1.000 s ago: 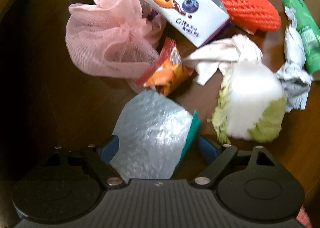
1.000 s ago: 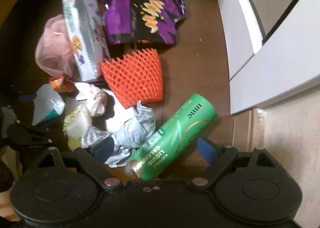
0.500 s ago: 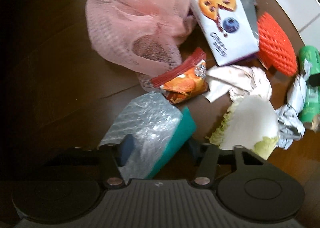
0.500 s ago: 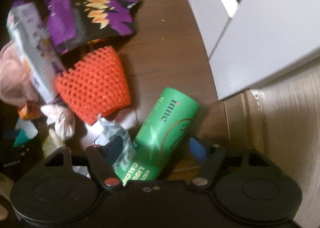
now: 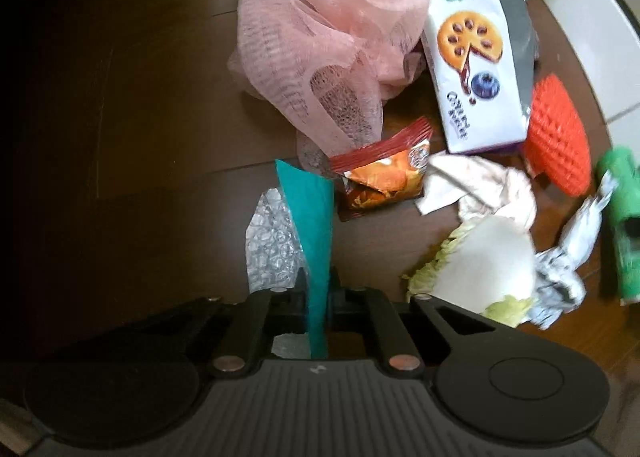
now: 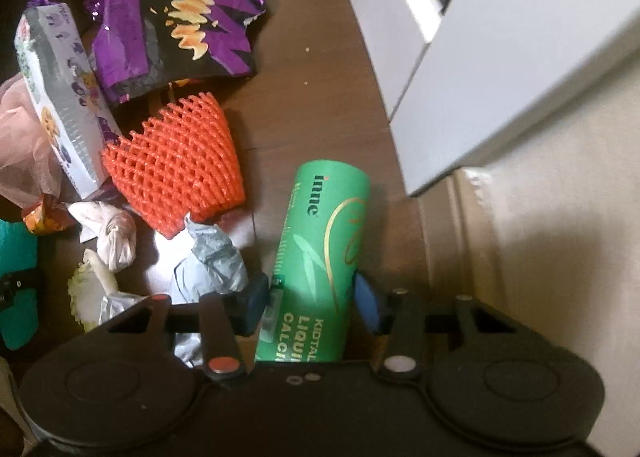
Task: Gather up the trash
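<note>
Since the earlier frames, the left gripper [image 5: 318, 297] has gone from standing wide around the flat teal-and-bubble-wrap mailer [image 5: 308, 225] to being fully clamped on it — the mailer is now standing edge-on between the closed jaws, its teal face turned sideways and its bubble side to the left. The right gripper [image 6: 312, 303] has also been narrowing: its jaws are closing at this moment around the green tube [image 6: 324, 257], and the blue pads are sitting at the tube's two sides, apparently touching it. Whether the tube is leaving the floor cannot be told.

For the task, this is reading as two pieces of trash being secured at once, with lifting as the likely next step.

Containers — no bin or bag for collection is showing in either view. The remaining litter is lying loose on the dark wooden floor [image 5: 120, 137]:

- pink mesh bag [image 5: 320, 57], empty as far as can be seen, touching the biscuit box [image 5: 468, 57]
- orange snack packet [image 5: 384, 181], just beside the mailer
- red foam net [image 6: 176, 165], open-ended, nothing visible inside
- purple chip bag [image 6: 180, 9], flattened
- crumpled tissue [image 5: 480, 185], cabbage piece [image 5: 488, 265] and grey crumpled wrapper [image 6: 212, 257]
</note>
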`<state>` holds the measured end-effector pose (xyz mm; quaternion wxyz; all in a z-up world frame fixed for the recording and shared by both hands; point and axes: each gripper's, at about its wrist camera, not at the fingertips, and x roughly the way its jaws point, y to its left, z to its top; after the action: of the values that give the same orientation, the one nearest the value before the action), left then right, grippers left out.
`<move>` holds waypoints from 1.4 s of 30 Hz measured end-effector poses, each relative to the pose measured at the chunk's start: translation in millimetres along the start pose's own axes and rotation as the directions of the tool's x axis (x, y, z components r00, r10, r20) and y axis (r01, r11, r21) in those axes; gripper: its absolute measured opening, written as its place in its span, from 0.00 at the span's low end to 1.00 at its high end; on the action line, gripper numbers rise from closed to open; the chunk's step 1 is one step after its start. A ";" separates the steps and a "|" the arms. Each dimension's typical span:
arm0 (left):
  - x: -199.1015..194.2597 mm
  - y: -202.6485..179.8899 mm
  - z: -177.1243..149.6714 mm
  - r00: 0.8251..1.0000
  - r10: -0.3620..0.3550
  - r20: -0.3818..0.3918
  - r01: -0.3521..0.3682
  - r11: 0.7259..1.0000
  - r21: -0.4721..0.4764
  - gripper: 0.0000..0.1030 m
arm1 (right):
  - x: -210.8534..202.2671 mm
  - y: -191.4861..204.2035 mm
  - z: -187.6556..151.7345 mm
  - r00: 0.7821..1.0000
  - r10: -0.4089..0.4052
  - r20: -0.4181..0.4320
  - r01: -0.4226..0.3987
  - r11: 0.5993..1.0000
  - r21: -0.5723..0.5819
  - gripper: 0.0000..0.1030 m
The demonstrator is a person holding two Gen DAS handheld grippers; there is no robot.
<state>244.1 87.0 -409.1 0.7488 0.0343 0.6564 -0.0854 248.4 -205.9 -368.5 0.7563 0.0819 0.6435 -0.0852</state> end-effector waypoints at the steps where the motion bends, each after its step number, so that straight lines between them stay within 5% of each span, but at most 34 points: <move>1: -2.6 1.6 -1.4 1.000 -0.009 0.004 0.009 1.000 -0.016 0.06 | -5.2 -0.1 -1.7 1.000 -0.004 0.010 0.004 1.000 -0.004 0.45; 9: -50.5 0.8 -18.3 0.996 -0.049 0.074 0.056 0.995 -0.085 0.06 | -60.4 8.2 -14.4 0.992 0.014 0.122 -0.006 0.998 -0.067 0.44; 13: -77.9 -2.5 -16.2 0.991 -0.073 0.115 0.086 0.990 -0.108 0.06 | -87.3 11.4 -16.0 0.983 0.087 0.158 -0.081 0.996 -0.047 0.43; 21: -128.1 -16.6 7.5 0.965 -0.136 0.226 0.164 0.980 -0.110 0.06 | -157.2 20.1 -8.9 0.936 0.193 0.295 -0.176 0.981 -0.085 0.43; 38: -314.7 -39.5 94.0 0.856 -0.193 0.479 0.246 0.968 -0.051 0.06 | -299.7 56.4 42.5 0.727 0.339 0.597 -0.260 0.941 -0.217 0.42; 41: -347.8 -43.8 113.0 0.827 -0.180 0.533 0.237 0.971 -0.039 0.06 | -319.7 57.9 61.0 0.685 0.345 0.641 -0.262 0.939 -0.224 0.34; 42: -358.5 -44.7 117.5 0.815 -0.179 0.551 0.236 0.971 -0.034 0.06 | -326.7 58.7 67.3 0.670 0.344 0.658 -0.261 0.939 -0.225 0.06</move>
<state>306.7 53.5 -35.8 0.8910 -0.1008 0.4201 -0.1395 275.3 -156.9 -34.5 0.9470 0.1078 0.2979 0.0533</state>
